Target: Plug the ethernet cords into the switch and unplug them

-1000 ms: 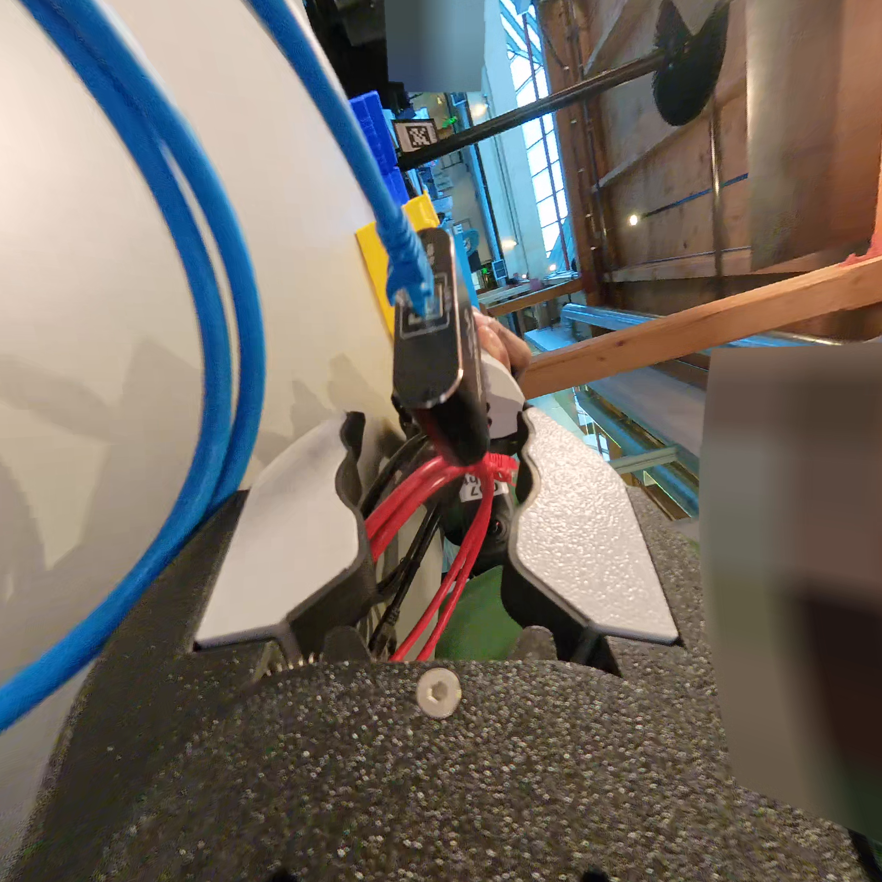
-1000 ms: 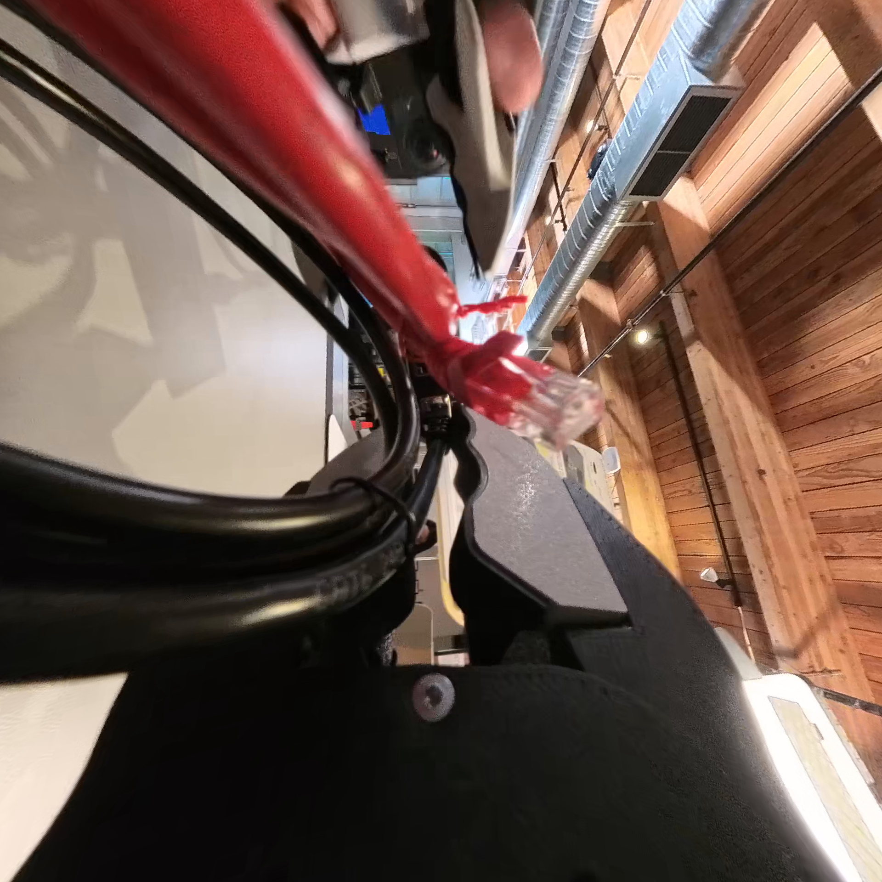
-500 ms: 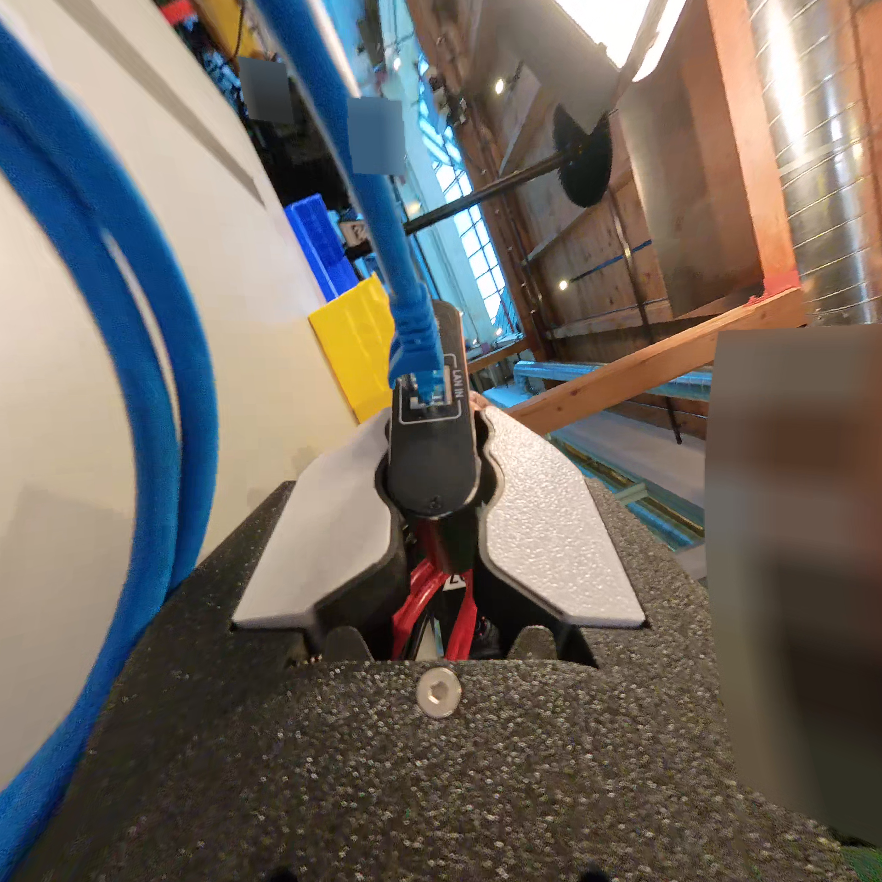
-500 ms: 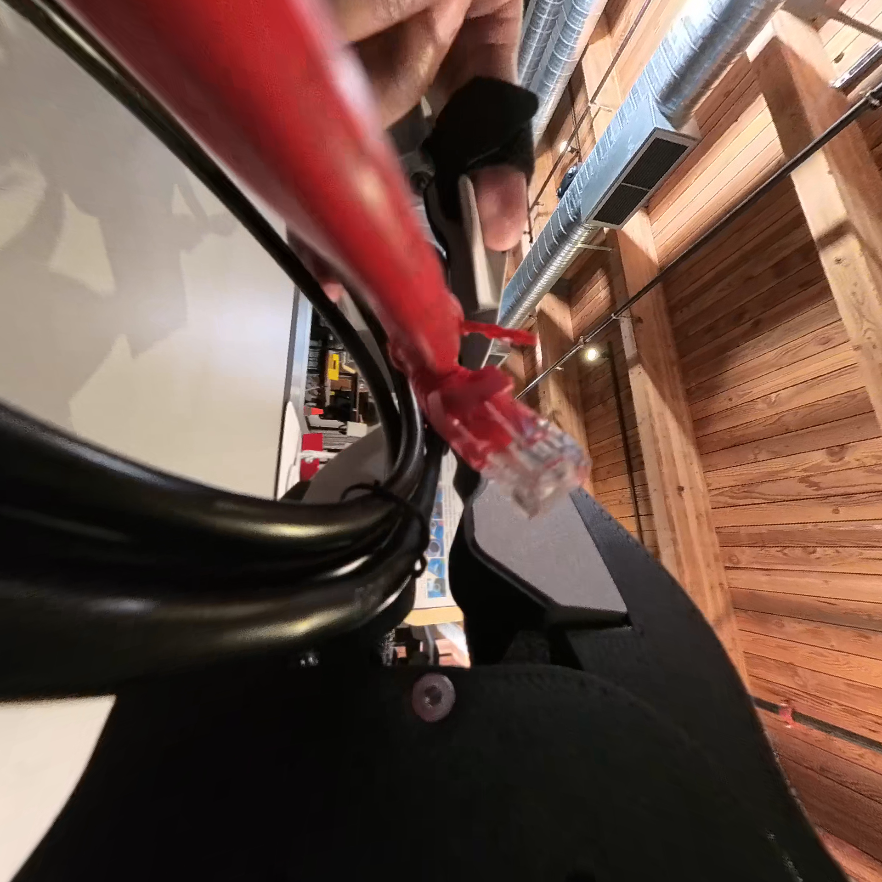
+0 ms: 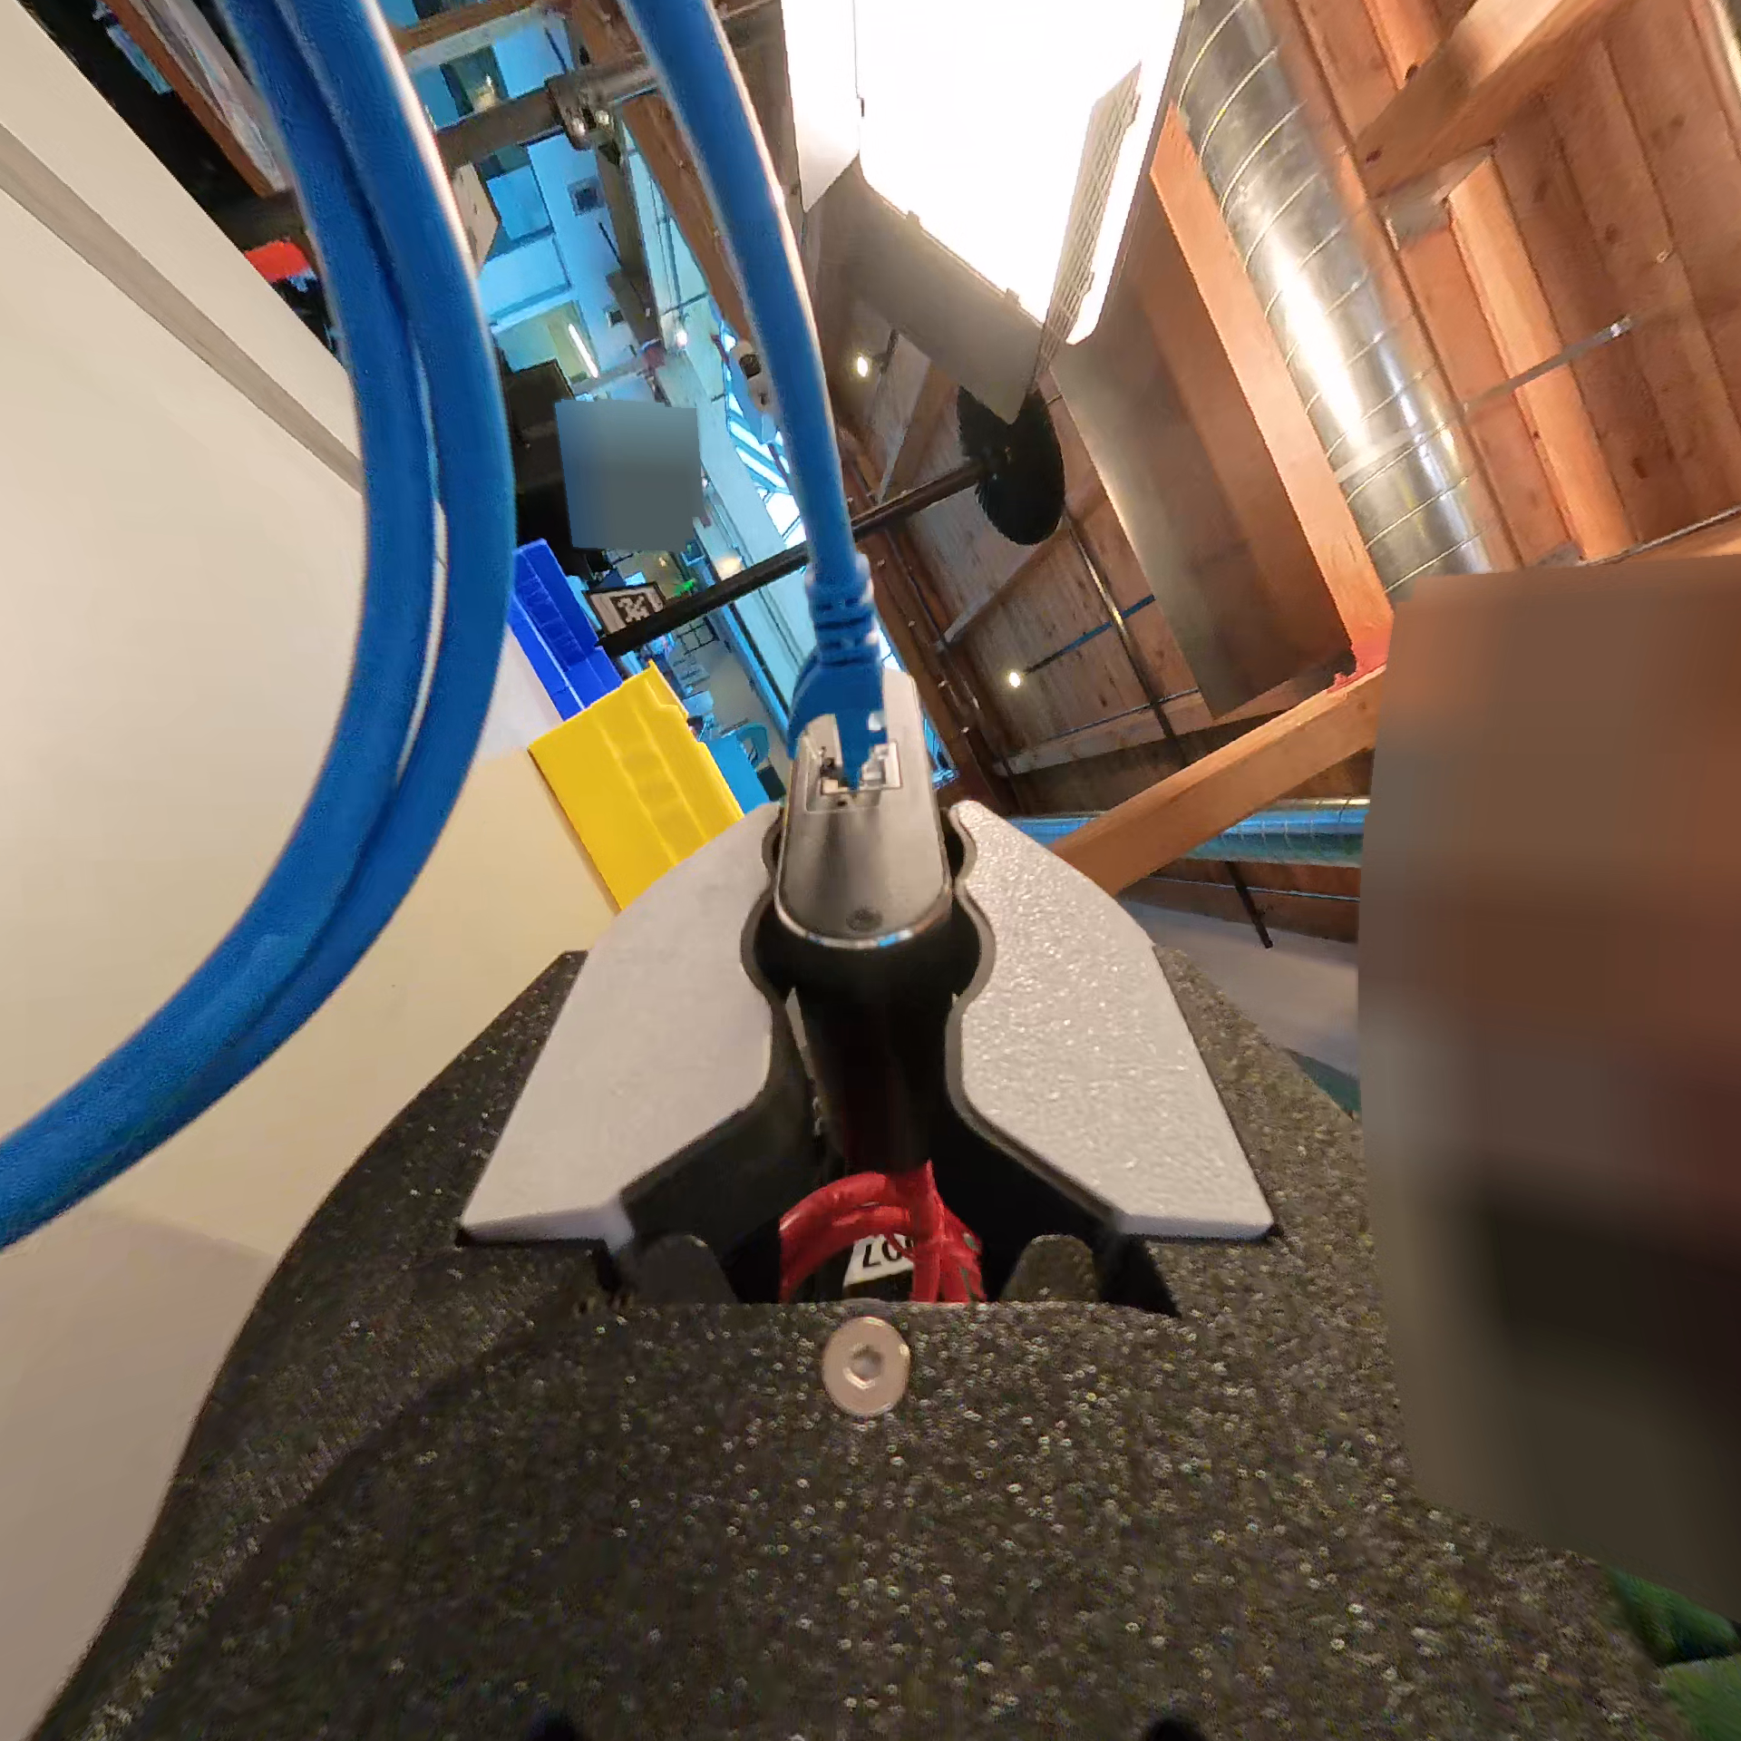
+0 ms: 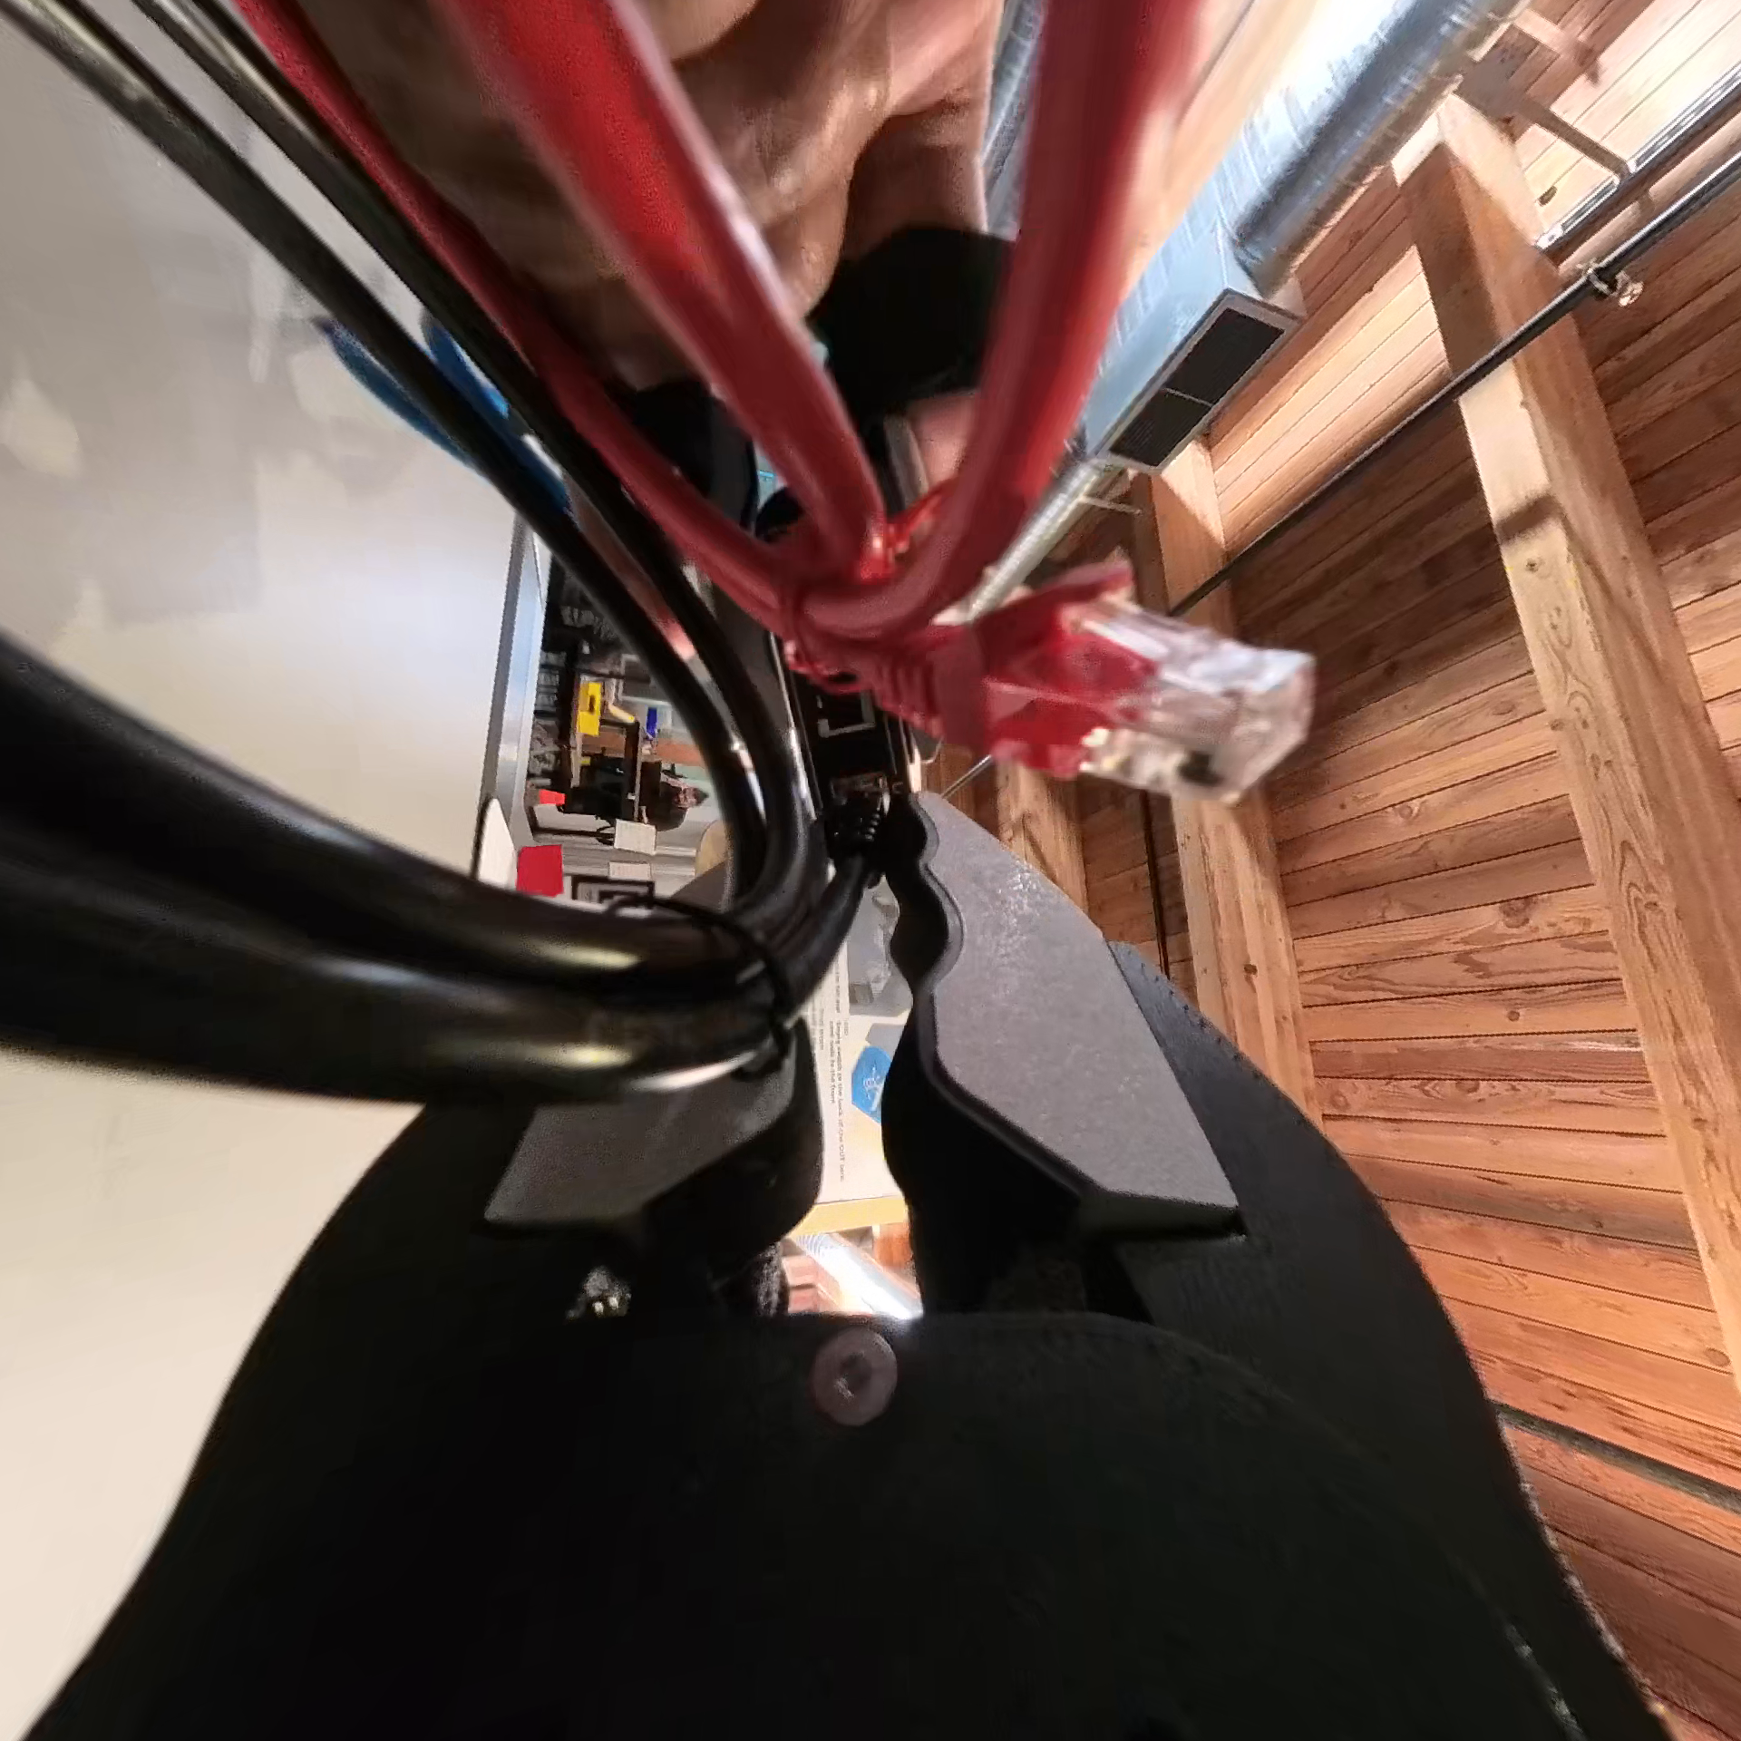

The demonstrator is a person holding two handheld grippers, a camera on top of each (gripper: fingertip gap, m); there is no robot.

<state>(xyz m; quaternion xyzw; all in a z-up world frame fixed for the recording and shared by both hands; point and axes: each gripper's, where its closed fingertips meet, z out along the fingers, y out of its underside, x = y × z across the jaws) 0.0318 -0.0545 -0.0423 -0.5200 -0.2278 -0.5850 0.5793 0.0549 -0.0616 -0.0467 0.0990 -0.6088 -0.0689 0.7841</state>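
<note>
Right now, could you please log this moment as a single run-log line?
left gripper: shut on switch | blue cord: plugged in | right gripper: on black cord | red cord plug: free

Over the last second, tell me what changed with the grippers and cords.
The left gripper, open a second ago, closed on the black switch and tipped upward. The blue cord stayed plugged in. The right gripper kept holding the black cord; the red plug stayed loose.

Workshop or industrial loft is indicated: timber-plank walls (image 6: 1470,848), exposed silver ducting (image 5: 1319,311), a ceiling vent (image 6: 1196,396), stacked yellow bin (image 5: 641,782) and blue bin (image 5: 556,631), tall windows seen beyond.
</note>
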